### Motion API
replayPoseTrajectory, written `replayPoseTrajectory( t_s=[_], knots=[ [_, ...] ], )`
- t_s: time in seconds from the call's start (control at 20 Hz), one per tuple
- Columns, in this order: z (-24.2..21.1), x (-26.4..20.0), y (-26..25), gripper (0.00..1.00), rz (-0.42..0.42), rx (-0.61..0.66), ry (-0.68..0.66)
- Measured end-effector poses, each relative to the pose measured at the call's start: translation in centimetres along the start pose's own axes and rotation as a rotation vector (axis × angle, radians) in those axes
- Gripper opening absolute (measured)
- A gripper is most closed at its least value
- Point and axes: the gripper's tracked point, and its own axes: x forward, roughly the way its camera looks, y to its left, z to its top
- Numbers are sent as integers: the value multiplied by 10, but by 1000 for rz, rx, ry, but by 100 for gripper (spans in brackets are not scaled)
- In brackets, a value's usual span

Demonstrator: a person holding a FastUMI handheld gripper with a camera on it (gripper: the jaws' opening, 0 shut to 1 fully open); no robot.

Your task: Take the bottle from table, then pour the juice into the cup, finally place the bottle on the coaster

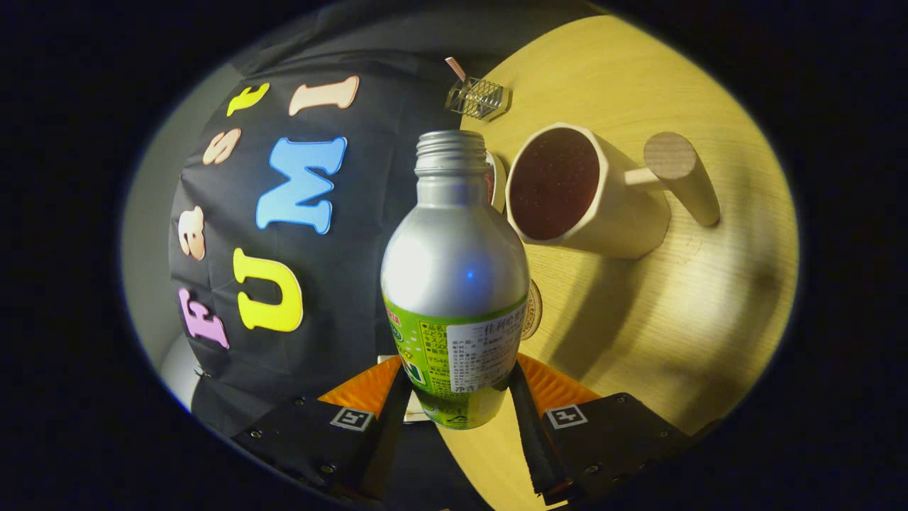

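Gripper view, and the gripper (454, 397) has the bottle (454, 277) firmly between its jaws: both fingers (389, 419) press on the lower, labelled part of the body, one on each side, parted just as wide as the bottle itself. The bottle is uncapped, its threaded neck bare, pointing away from the jaws, and the whole view is tilted, so the counter (674, 312) slants up on one side and the booth's dark wall on the other. Just beyond the bottle's neck, on the counter side, stands the cup (589, 191), pale with a peg-like wooden handle, and it holds dark liquid close to the rim. The bottle's mouth sits just beside the cup's rim, not over it. A small round disc, likely the coaster (533, 309), peeks from behind the bottle's shoulder, mostly hidden. Farther off, past the cup near the counter's far edge, a little wire holder (477, 96) stands by the wall. On the handle side of the cup the counter lies open and bare, wide wood with shadows across it.
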Motion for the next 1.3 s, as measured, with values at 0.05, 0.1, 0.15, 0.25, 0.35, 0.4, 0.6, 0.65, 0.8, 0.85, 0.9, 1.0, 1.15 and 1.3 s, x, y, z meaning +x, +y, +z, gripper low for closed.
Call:
replayPoseTrajectory(
  t_s=[0.05,0.1,0.15,0.25,0.35,0.4,0.6,0.65,0.8,0.85,0.9,1.0,1.15,1.3],
  knots=[
    [-1,2,-4,73,-21,-47,-4],
    [-1,3,-8,73,-38,-88,-9],
    [-2,4,-11,73,-53,-130,-11],
    [-2,8,-13,73,-69,-191,-21],
    [-2,12,-11,74,-81,-266,-35],
    [1,13,-13,73,-93,-306,-48],
    [14,18,-7,74,-113,-431,-130],
    [16,21,-6,73,-124,-461,-142],
    [18,27,-5,73,-160,-555,-179],
    [20,30,-2,73,-166,-586,-194],
    [23,31,-1,74,-173,-610,-207],
    [23,38,4,73,-180,-666,-226],
    [24,52,12,74,-190,-769,-240],
    [30,68,10,73,-232,-859,-255]
  ],
)
